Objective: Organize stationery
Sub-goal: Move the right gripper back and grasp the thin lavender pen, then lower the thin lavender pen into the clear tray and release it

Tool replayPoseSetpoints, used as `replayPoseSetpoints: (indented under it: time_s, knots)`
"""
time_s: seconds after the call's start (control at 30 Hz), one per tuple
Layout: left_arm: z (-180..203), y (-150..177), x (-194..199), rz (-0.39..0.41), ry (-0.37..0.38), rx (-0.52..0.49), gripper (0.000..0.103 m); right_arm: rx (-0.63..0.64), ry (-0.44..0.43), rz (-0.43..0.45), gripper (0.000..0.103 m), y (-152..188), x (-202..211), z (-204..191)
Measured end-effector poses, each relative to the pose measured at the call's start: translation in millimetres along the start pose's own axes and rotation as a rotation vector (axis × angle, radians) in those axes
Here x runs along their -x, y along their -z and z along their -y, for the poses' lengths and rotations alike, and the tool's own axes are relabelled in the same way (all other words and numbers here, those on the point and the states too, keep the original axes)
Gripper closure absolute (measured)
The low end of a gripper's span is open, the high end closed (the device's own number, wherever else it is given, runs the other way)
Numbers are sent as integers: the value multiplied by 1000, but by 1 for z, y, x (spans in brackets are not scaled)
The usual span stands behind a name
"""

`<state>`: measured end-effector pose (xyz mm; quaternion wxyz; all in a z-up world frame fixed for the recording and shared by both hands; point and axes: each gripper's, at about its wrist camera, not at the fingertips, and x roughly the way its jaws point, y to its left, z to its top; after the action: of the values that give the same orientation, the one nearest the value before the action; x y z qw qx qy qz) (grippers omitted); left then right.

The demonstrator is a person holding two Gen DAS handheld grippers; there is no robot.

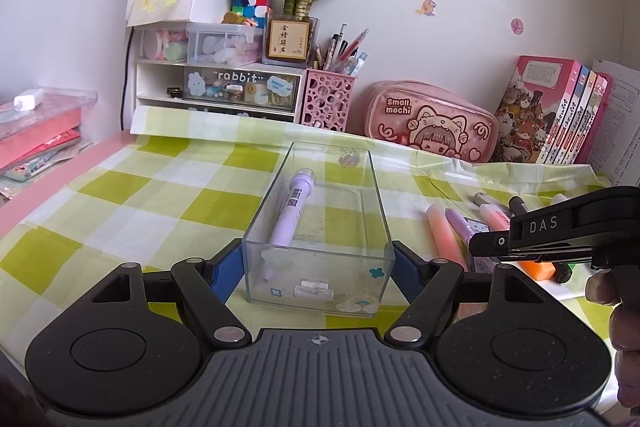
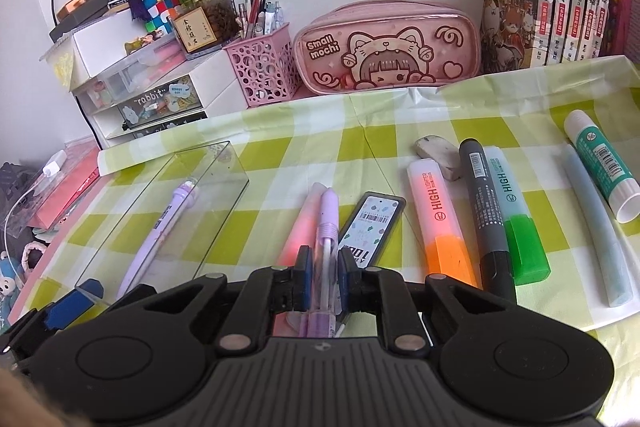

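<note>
At the bottom centre of the left wrist view, the left gripper (image 1: 319, 267) is clamped on the near end of the clear box (image 1: 320, 227), probably to steady it as the place for loose stationery; a purple pen (image 1: 290, 215) already lies inside. At the bottom centre of the right wrist view, the right gripper (image 2: 325, 279) has its pads pressed together on a lilac pen (image 2: 327, 227), which lies on the checked cloth (image 2: 280, 155) just beside a pink highlighter (image 2: 298, 231) and a black refill case (image 2: 372, 227). More highlighters (image 2: 444, 219) wait at right.
</note>
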<state>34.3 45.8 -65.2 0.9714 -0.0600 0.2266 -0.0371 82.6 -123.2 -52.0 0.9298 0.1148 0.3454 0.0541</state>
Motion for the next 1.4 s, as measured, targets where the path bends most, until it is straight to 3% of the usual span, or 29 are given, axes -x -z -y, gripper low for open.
replayPoseSetpoints:
  time_s: [0.5,0.83,1.4]
  knots:
    - [0,2,0,-2,-1,-17,29,-147,-101,-21,91,-1,2,17]
    - [-2,1,0,-15,27,-13,28,-321,-213,-50,91,-4,0,35]
    - [-2,2,0,-6,34,-22,28,-382,-375,-52,91,-30,4,0]
